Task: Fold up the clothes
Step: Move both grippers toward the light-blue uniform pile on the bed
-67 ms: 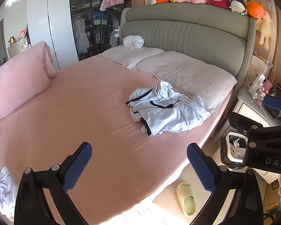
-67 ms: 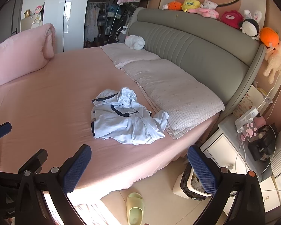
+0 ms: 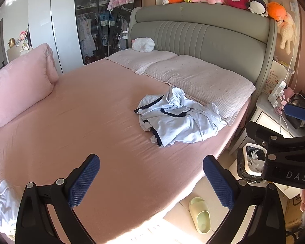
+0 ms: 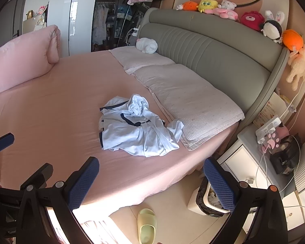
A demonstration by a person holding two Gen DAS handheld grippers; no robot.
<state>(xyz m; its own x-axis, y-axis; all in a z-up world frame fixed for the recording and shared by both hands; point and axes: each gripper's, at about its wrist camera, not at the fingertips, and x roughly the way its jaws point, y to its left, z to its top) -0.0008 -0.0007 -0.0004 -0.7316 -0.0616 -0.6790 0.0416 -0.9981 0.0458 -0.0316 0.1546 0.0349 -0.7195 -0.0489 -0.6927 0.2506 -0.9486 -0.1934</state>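
Note:
A crumpled light blue garment with dark navy trim [image 3: 177,118] lies on the pink bed sheet [image 3: 81,122] near the pillows; it also shows in the right wrist view [image 4: 138,128]. My left gripper [image 3: 152,181] is open and empty, held above the bed's near edge, well short of the garment. My right gripper [image 4: 151,183] is open and empty, over the bed's corner and the floor. The right gripper's body shows at the right of the left wrist view [image 3: 282,152].
Two pale pillows [image 3: 197,79] lie against the grey headboard [image 3: 203,34] topped with plush toys. A large pink cushion [image 3: 18,85] sits at left. White cloth [image 3: 0,205] lies at the bed's lower left. A nightstand [image 4: 254,162], bin [image 4: 209,201] and green slipper [image 4: 146,225] are at right.

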